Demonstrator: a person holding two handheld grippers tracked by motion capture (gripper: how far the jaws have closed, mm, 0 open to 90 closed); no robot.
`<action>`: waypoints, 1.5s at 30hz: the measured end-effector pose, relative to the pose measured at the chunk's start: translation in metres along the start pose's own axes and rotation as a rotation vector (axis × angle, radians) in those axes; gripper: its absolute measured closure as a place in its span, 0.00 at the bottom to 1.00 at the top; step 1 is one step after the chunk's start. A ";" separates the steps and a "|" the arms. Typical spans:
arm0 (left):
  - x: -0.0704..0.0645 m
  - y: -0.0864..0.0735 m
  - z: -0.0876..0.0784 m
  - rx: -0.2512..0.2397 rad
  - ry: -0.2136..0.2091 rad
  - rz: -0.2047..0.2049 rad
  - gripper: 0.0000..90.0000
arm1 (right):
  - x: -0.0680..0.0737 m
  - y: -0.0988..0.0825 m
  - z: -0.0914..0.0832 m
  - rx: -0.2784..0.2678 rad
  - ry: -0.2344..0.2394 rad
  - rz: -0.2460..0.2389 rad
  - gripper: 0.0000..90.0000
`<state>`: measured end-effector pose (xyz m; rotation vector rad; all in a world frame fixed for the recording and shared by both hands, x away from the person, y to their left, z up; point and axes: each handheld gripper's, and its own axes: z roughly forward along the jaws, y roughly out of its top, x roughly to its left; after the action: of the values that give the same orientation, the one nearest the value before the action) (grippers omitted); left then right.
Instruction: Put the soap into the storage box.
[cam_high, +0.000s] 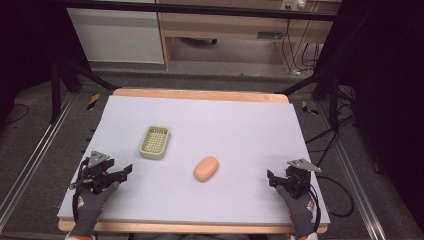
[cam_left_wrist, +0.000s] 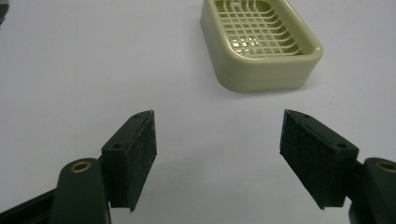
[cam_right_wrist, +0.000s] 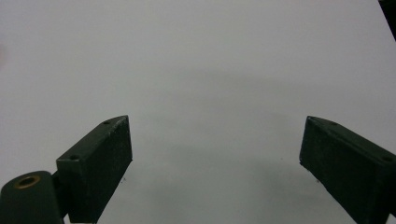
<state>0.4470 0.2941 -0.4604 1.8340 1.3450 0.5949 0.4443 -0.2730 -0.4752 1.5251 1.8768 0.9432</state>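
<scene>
Our left gripper (cam_high: 120, 172) rests at the surface's (cam_high: 240, 125) left edge, jaws wide and empty, facing the dish (cam_high: 155, 142). The soap (cam_high: 206, 168) lies mid-surface, unheld. Our right gripper (cam_high: 274, 179) waits equally agape, ready to reach.

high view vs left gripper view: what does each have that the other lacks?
High view alone: the soap, the right gripper, both gloved hands, the floor and a cabinet behind the table. Left gripper view alone: the dish's grid floor close up and the left gripper's pad faces, set wide apart. Both: the dish, the white table and the open left gripper.
</scene>
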 end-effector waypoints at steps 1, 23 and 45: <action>-0.002 0.000 0.000 0.000 -0.003 0.005 0.30 | 0.001 0.000 0.000 0.003 -0.001 -0.002 0.10; -0.024 0.005 0.002 -0.001 -0.069 0.041 0.32 | 0.002 0.000 0.000 0.010 -0.012 -0.006 0.09; -0.049 0.009 0.008 0.012 -0.113 0.081 0.31 | 0.003 0.000 0.001 0.016 -0.027 -0.008 0.09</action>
<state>0.4417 0.2448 -0.4540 1.9094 1.2072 0.5182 0.4440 -0.2699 -0.4759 1.5313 1.8748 0.9012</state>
